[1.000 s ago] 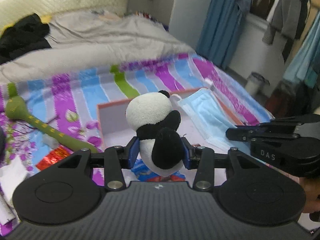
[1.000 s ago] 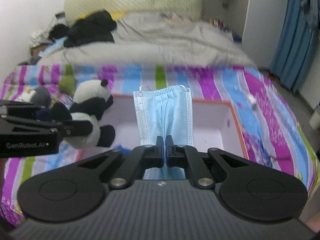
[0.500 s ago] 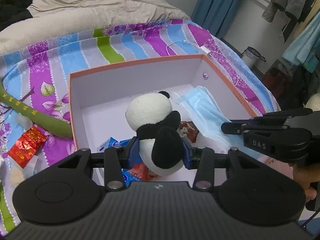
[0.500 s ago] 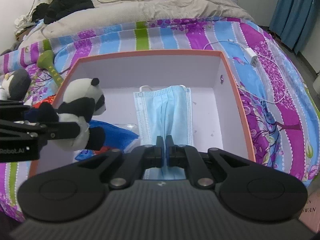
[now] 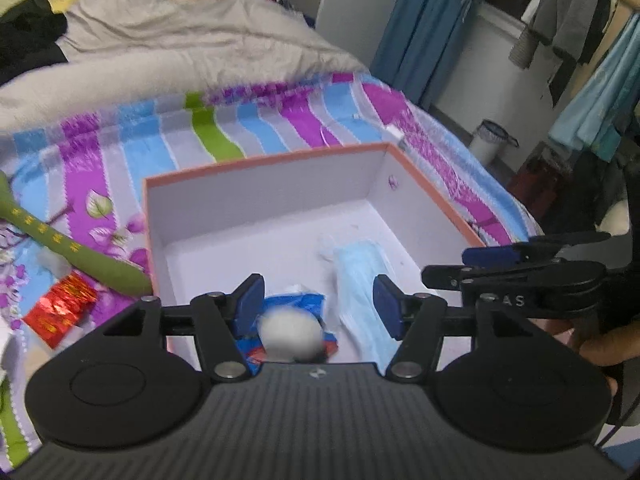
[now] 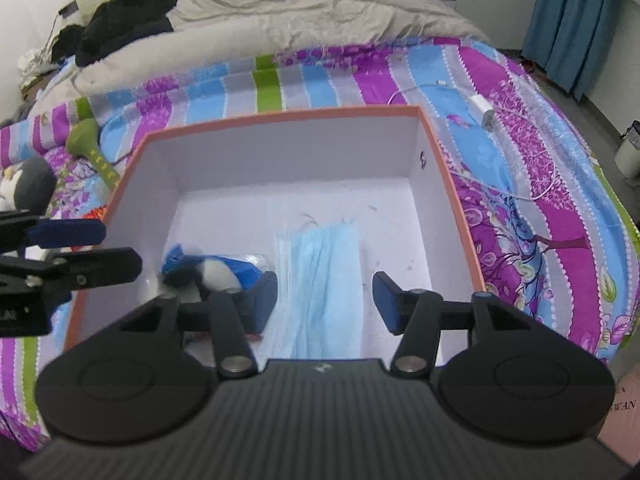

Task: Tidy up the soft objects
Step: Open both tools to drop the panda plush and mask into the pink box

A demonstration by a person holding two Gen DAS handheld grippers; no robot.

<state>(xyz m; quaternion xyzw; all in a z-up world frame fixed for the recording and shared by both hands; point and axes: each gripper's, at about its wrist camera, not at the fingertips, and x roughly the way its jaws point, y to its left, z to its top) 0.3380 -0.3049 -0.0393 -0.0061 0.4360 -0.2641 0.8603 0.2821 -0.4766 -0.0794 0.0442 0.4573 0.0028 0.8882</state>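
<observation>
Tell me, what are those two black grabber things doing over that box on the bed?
A person holds a gripper in each hand over the orange-rimmed box. The left gripper is opening, and the panda plush is dropping onto a blue packet inside. The right gripper is opening too, with the blue face mask lying loose in the box.

a: what carries everything here?

b: a bed (image 6: 540,128), covered with a sheet striped in purple, blue, grey and green, with flower prints.

a: and what lies directly on it?

b: an open box (image 6: 452,184) with an orange rim and pale walls sits in the middle. to its left lie a long green plush (image 5: 76,252) and, just beside that, a shiny red packet (image 5: 60,310). a grey and white soft toy (image 6: 24,188) rests near the left edge.

a: anything on the other side?

b: a white charger with its cable (image 6: 482,112), near the box's far right corner. further back, a rumpled grey quilt (image 6: 304,12) with black clothes (image 6: 124,16) on it.
</observation>
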